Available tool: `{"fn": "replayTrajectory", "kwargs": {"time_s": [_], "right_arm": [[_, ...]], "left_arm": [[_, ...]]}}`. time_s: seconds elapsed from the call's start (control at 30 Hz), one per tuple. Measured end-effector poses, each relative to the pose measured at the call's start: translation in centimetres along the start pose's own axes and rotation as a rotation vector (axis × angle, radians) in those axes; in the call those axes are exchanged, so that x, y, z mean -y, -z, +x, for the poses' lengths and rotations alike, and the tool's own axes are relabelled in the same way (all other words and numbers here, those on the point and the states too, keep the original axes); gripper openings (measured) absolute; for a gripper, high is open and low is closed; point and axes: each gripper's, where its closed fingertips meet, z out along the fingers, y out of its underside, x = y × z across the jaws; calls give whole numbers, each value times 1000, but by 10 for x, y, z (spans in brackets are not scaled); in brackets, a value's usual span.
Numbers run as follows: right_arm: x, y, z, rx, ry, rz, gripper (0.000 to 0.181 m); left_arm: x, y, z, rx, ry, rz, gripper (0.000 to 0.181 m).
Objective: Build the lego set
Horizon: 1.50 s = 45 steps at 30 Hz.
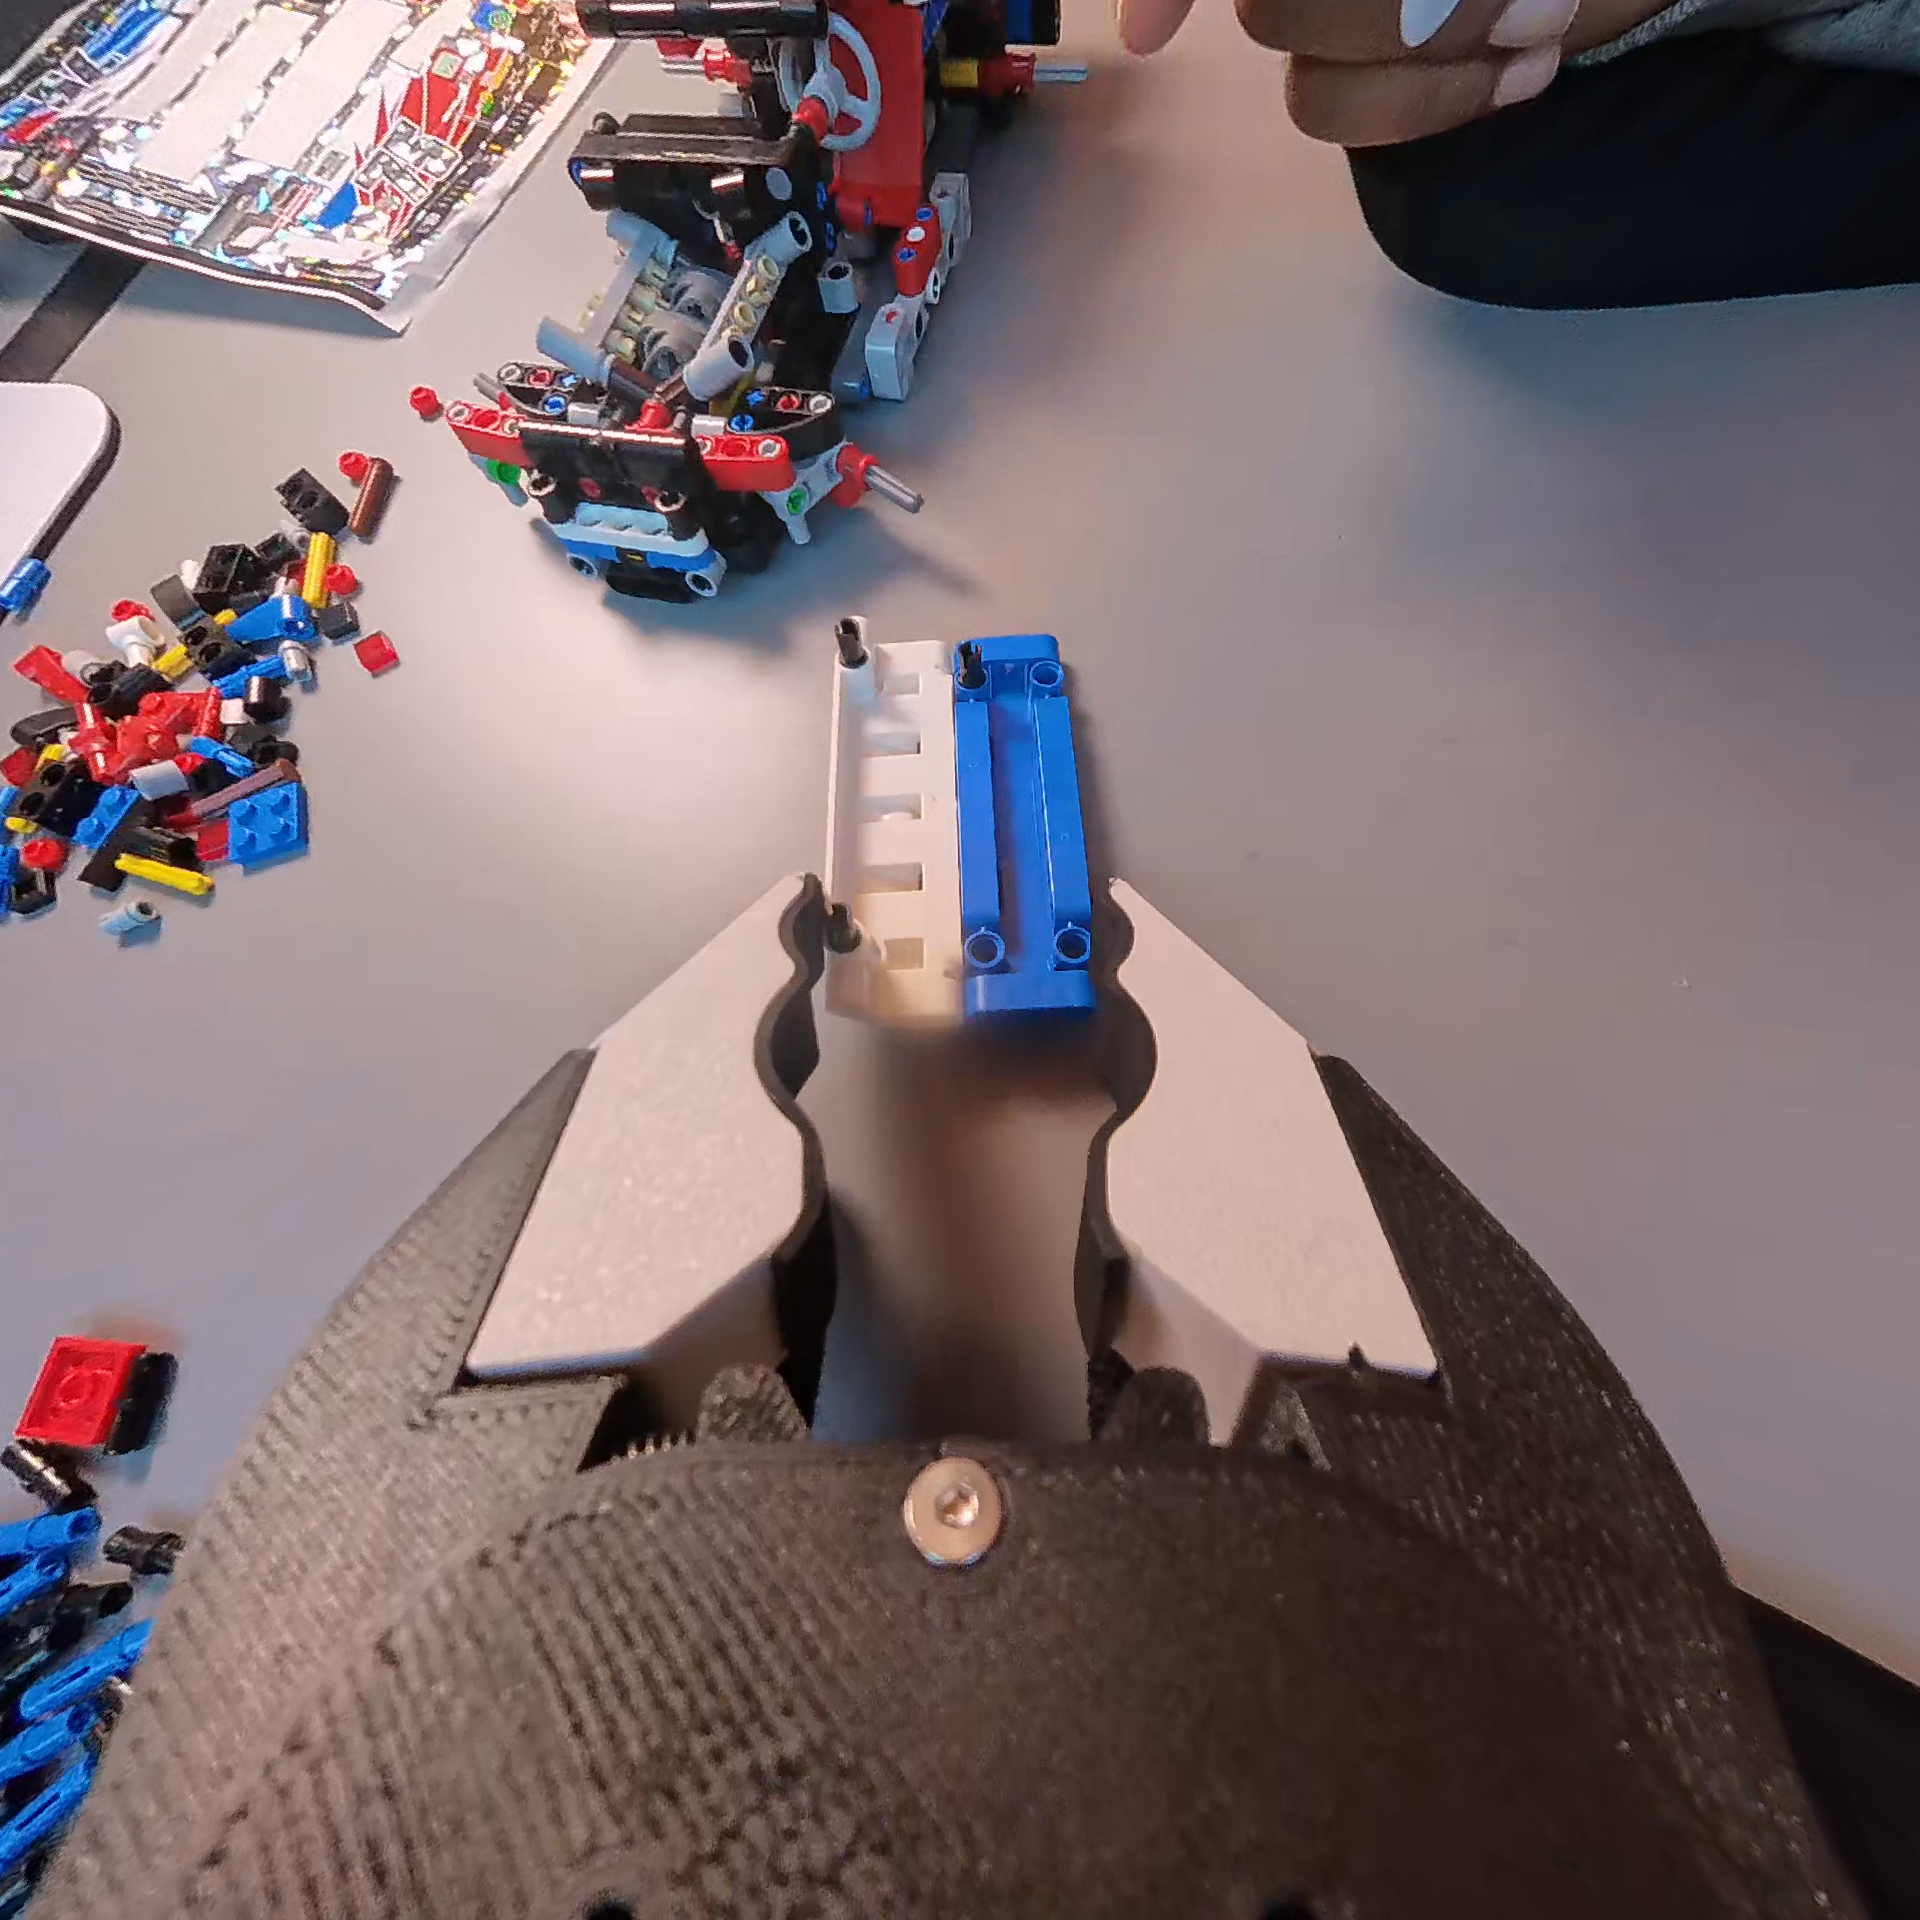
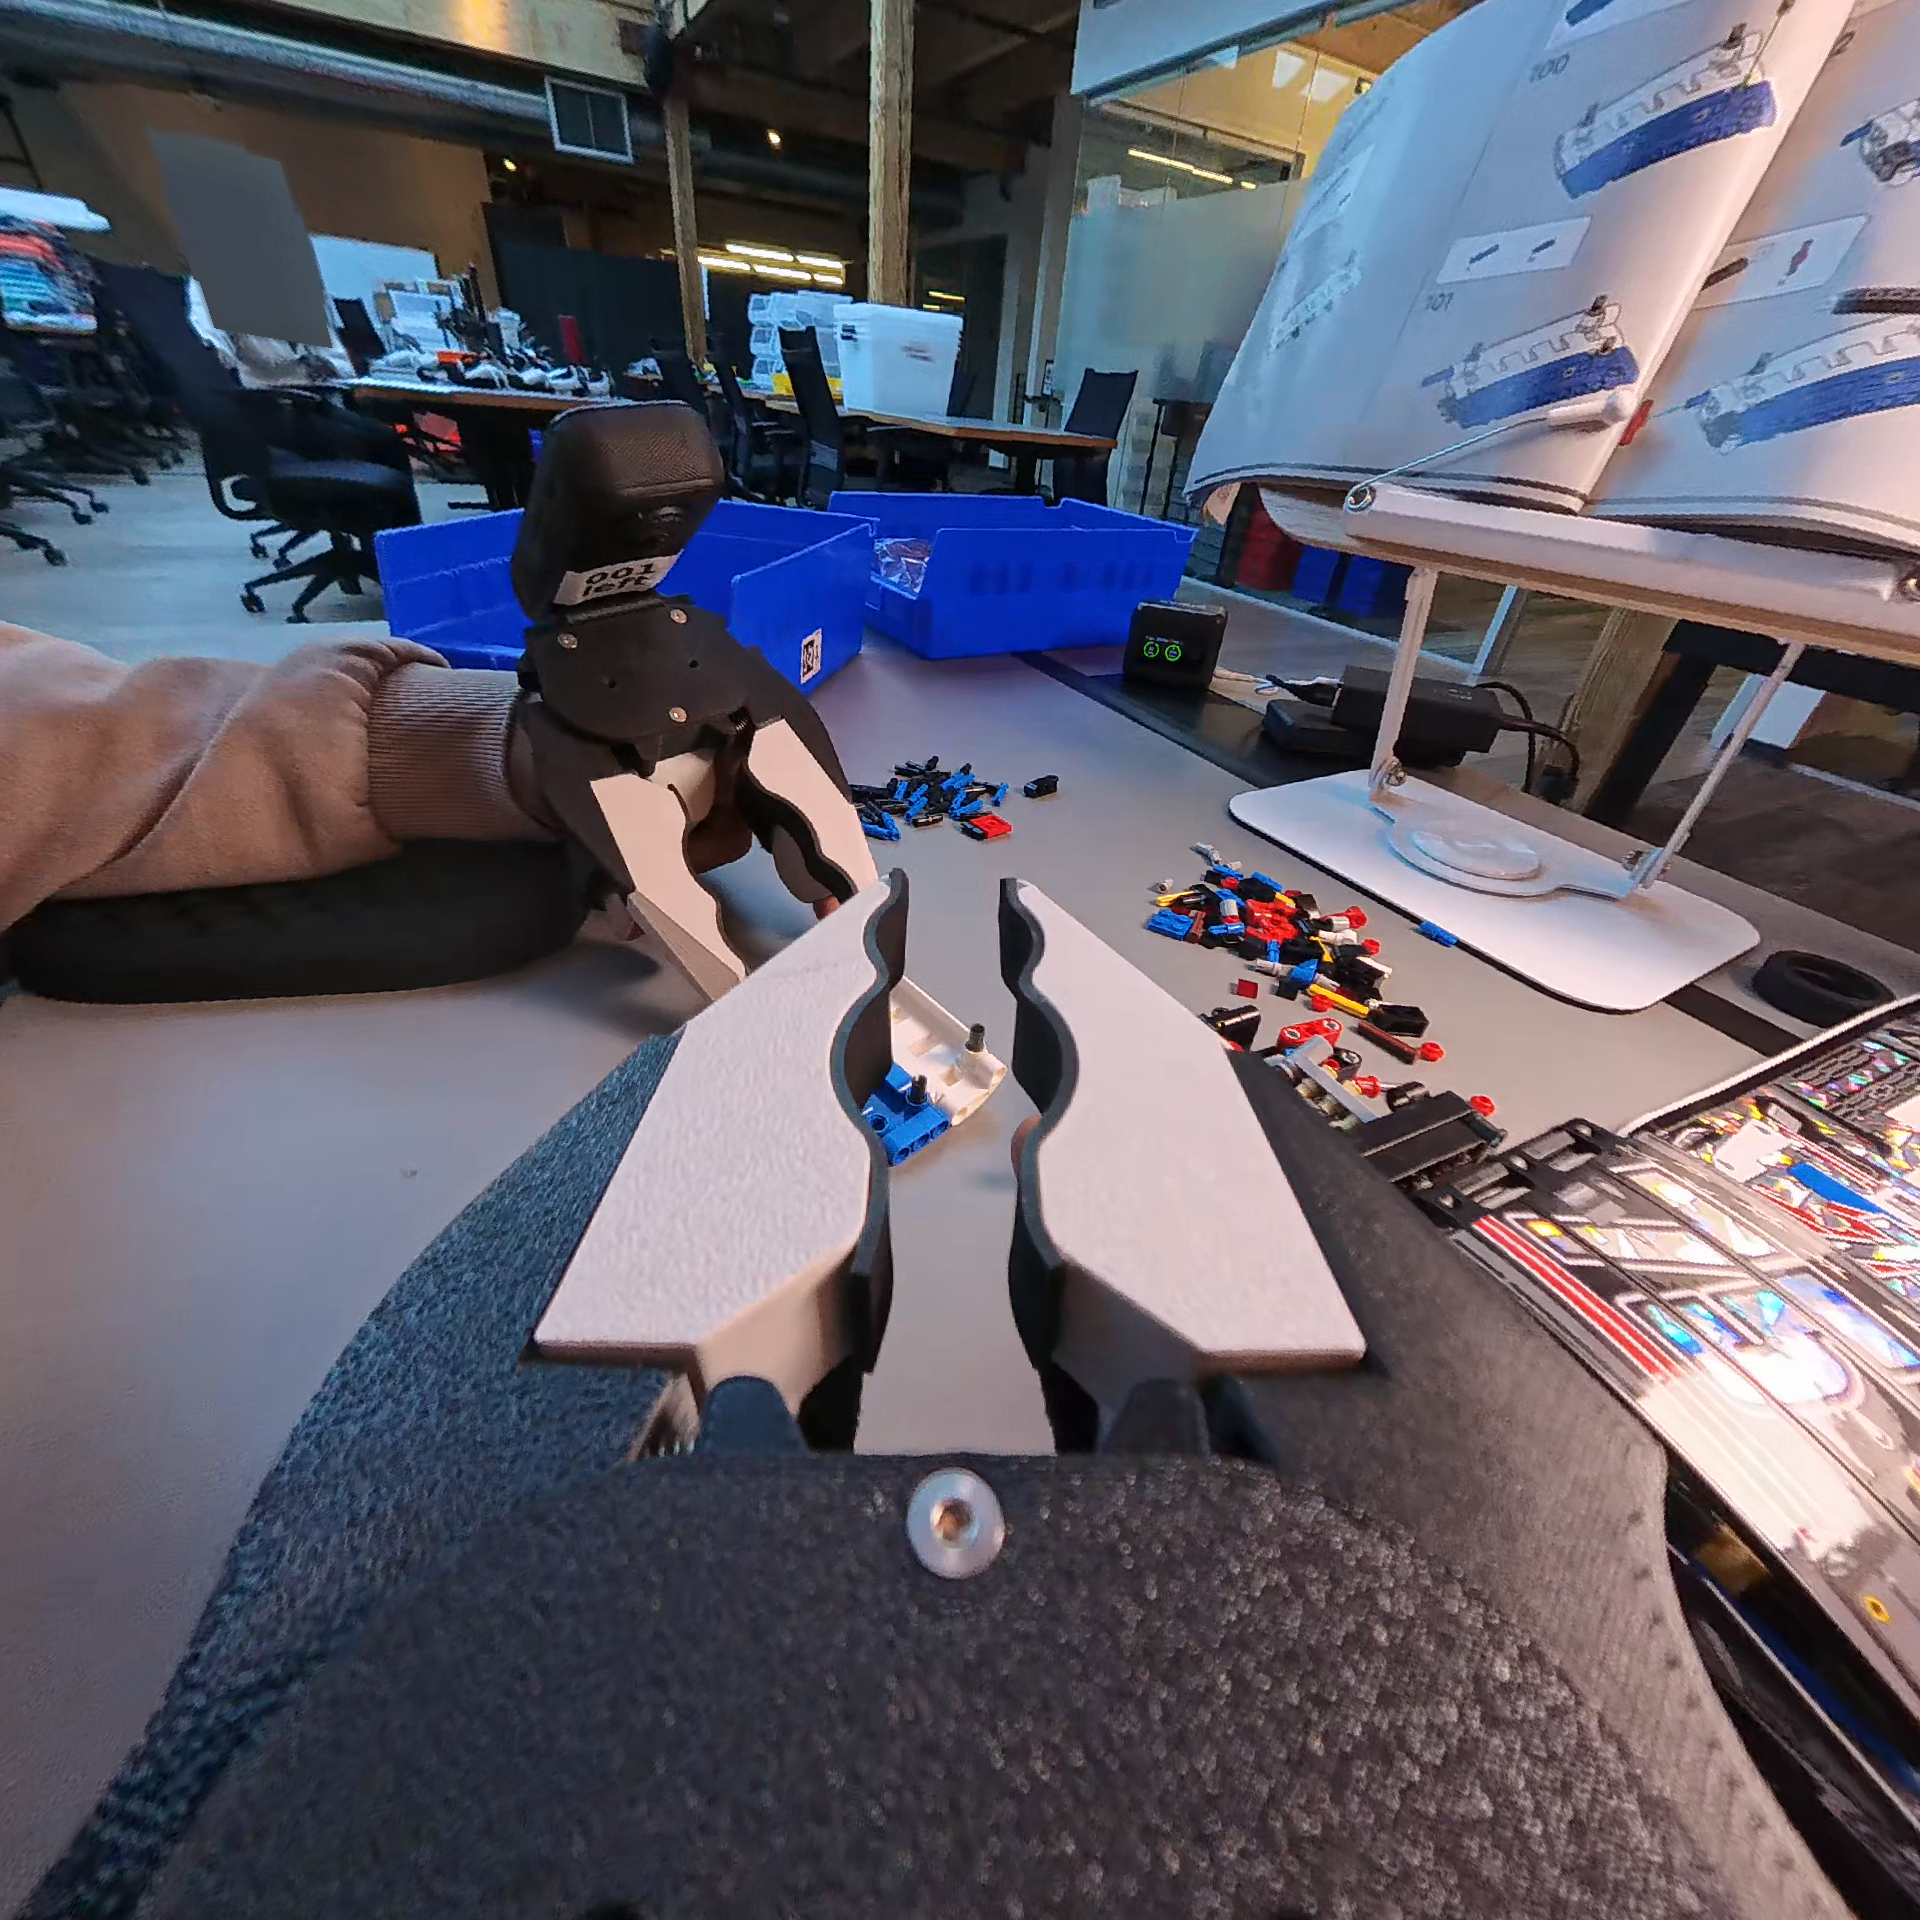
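A white and blue panel assembly (image 1: 966, 821) with black pins lies flat on the grey table (image 1: 1351, 727). My left gripper (image 1: 958, 904) is open, with its jaws standing either side of the panel's near end, close to its edges. In the right wrist view the panel (image 2: 940, 1075) shows through the gap of my right gripper (image 2: 954, 888), which is open a little, empty, and hovers above it. The left gripper (image 2: 784, 935) shows there too, tips down at the table. The partly built red and black model (image 1: 707, 343) stands beyond the panel.
A pile of loose pieces (image 1: 156, 717) lies at the left, blue and black pins (image 1: 52, 1621) and a red plate (image 1: 78, 1387) nearer. A sticker sheet (image 1: 260, 135) lies far left. An instruction book on a stand (image 2: 1558, 260) and blue bins (image 2: 935, 582) stand behind. A hand (image 1: 1403, 73) is at top right. The tips of one gripper are about 15 cm away from the tips of the other.
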Motion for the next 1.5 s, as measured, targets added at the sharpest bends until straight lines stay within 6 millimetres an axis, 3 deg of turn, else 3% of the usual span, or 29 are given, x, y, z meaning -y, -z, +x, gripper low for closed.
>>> {"fn": "replayTrajectory", "kwargs": {"time_s": [0.17,0.27,0.33,0.43,0.57,0.7,0.8,1.07,1.27,1.5], "right_arm": [[0,-4,-3,4,22,0,16],[-4,-6,8,-50,28,-10,19],[-7,-5,17,-87,14,-15,19],[-9,-5,27,-130,-1,-11,17],[-14,-8,33,-150,-10,-27,16],[-17,-9,29,-132,0,-40,11],[-18,-9,27,-123,22,-51,8],[-25,-14,22,-80,6,-82,6],[-27,-16,19,-55,-19,-87,7],[-27,-16,17,-47,-12,-91,6]], "left_arm": [[14,12,-8,40,27,123,56],[43,39,-36,168,110,352,52],[66,65,-70,331,163,502,39],[94,101,-130,625,125,550,26],[144,139,-205,833,123,651,12],[166,153,-277,974,173,665,3],[169,153,-313,1049,214,668,0],[159,135,-348,1118,290,666,0],[150,126,-353,1113,283,635,0],[165,122,-350,1099,228,652,0]]}}
